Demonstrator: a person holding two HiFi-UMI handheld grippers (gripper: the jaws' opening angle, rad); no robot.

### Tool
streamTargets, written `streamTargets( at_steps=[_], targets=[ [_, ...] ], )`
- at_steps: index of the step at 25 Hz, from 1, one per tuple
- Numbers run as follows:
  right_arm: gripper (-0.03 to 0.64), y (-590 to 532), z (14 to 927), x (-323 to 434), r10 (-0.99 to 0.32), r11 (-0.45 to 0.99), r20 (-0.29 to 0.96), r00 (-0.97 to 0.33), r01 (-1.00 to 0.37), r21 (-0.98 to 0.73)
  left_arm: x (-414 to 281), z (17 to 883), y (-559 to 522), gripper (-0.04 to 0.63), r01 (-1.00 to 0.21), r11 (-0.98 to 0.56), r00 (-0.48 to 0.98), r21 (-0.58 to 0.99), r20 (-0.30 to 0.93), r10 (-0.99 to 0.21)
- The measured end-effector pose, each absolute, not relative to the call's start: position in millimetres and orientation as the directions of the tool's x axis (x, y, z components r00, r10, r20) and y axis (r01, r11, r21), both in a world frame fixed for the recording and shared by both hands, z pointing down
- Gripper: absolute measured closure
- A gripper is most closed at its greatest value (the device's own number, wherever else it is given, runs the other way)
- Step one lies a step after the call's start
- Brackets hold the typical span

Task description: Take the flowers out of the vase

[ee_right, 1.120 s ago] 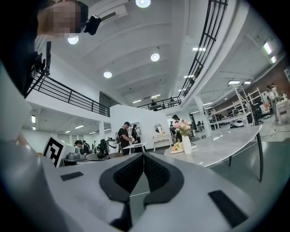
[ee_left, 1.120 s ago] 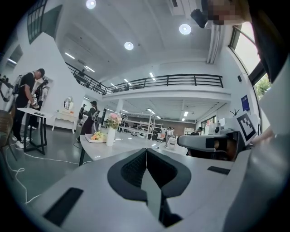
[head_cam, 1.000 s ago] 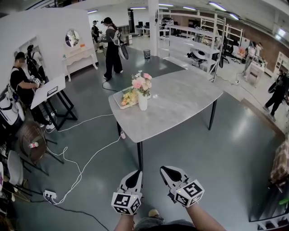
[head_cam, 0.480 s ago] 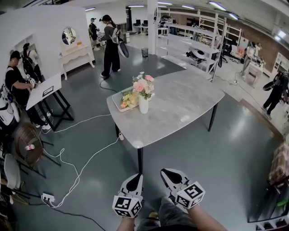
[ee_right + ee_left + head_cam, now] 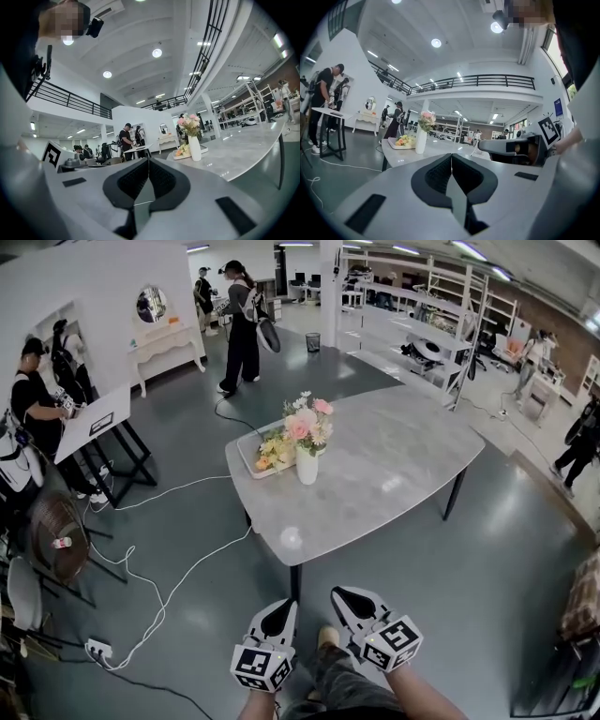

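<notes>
Flowers (image 5: 307,421), pink and white, are seen upright in a white vase (image 5: 307,468) on the tabletop (image 5: 384,474), well apart from both tools.

A glossy grey floor (image 5: 469,577) is spread across the whole hall. The tabletop, grey and rounded at its corners, is carried on dark legs and is set near the middle of the head view; most of its surface is bare. To its left a white desk (image 5: 94,423) on a black frame is found, with a person (image 5: 33,404) standing at it. Further back a white dresser (image 5: 167,345) with an oval mirror is placed against a white wall, and a second person in dark clothes is seen near it. A white cable (image 5: 178,577) is trailed over the floor from beneath the tabletop's left edge to a power strip (image 5: 98,648).

The left tool (image 5: 279,613) and the right tool (image 5: 352,601) are held side by side at the bottom of the head view, over the floor, short of the tabletop's near edge. Each is clenched: in both gripper views the dark pads are pressed together with nothing between them. Both are pointed toward the tabletop.

A shallow white tray (image 5: 246,457) is laid near the tabletop's far left corner. The vase is stood just beside the tray's right side; whether the two touch cannot be told. A yellow bunch (image 5: 270,448) is laid in the tray, close to the vase.
</notes>
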State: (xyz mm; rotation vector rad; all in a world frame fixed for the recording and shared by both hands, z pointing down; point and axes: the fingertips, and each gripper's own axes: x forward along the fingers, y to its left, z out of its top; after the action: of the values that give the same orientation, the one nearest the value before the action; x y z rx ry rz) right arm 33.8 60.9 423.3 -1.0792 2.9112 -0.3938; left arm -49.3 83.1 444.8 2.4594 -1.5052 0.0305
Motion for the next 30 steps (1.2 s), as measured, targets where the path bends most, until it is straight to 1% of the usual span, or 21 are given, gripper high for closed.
streamTargets(
  at_steps=[11,30],
  targets=[
    [0.596,-33.0,441.1,25.0,-0.624,0.742,0.100,-0.775,-0.628,-0.232,-36.6,463.5,-17.3,0.580,-0.849,-0.476,0.514,0.229,0.149,-0.845],
    [0.595,-154.1,449.9,24.9,-0.625,0.748,0.079,-0.777,-0.624,-0.228,-36.1,482.1,-144.0,0.578,-0.852,-0.474,0.508,0.222,0.133,-0.851]
  ],
)
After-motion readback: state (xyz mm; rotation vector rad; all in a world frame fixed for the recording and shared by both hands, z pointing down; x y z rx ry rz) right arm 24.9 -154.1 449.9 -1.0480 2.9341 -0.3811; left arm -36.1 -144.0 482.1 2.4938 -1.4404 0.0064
